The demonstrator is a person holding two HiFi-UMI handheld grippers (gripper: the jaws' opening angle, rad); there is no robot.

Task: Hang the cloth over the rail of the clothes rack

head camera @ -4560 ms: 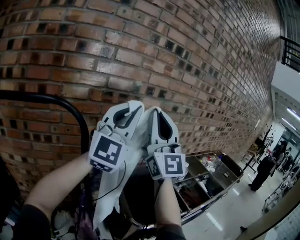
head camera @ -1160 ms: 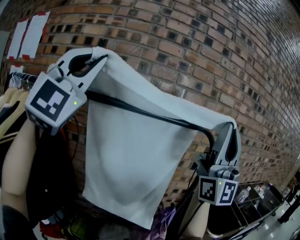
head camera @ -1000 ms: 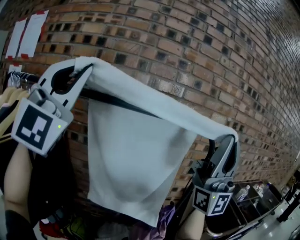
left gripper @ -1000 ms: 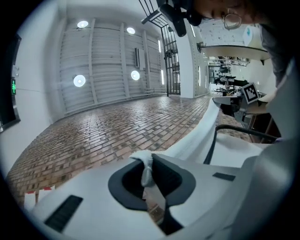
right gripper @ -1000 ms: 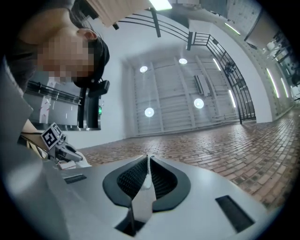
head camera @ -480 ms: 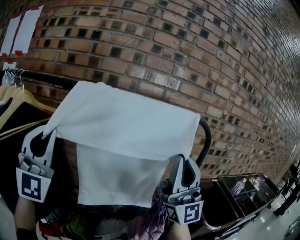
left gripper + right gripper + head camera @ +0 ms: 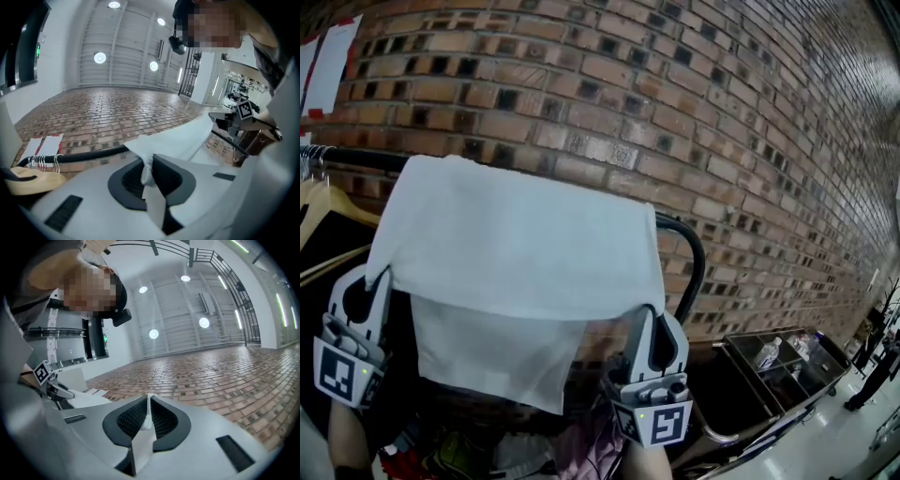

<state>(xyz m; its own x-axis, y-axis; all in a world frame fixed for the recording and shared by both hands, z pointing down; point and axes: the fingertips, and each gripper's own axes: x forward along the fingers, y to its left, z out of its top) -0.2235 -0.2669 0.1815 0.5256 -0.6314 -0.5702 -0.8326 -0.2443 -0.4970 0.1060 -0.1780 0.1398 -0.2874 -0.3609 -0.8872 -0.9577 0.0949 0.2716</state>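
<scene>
A white cloth [image 7: 516,248] lies draped over the black rail [image 7: 682,234] of the clothes rack, one half hanging behind it and one in front. My left gripper [image 7: 377,277] is below the rail at the lower left, shut on the cloth's near left corner [image 7: 146,174]. My right gripper [image 7: 652,317] is at the lower middle and holds the near right corner [image 7: 149,418]. Its jaws have just been opening a little, with a thin fold of cloth still between the pads. In the left gripper view the rail [image 7: 86,154] runs behind the left gripper [image 7: 149,161].
A brick wall [image 7: 722,122] stands close behind the rack. Wooden hangers [image 7: 323,202] with dark clothes hang on the rail at the left. A metal cart [image 7: 773,361] with bottles stands at the lower right. Papers [image 7: 328,66] are stuck to the wall at the upper left.
Both grippers have come down in front of the rail, drawing the cloth's near edge with them. The cloth, earlier stretched high above the rail, now lies folded over it.
</scene>
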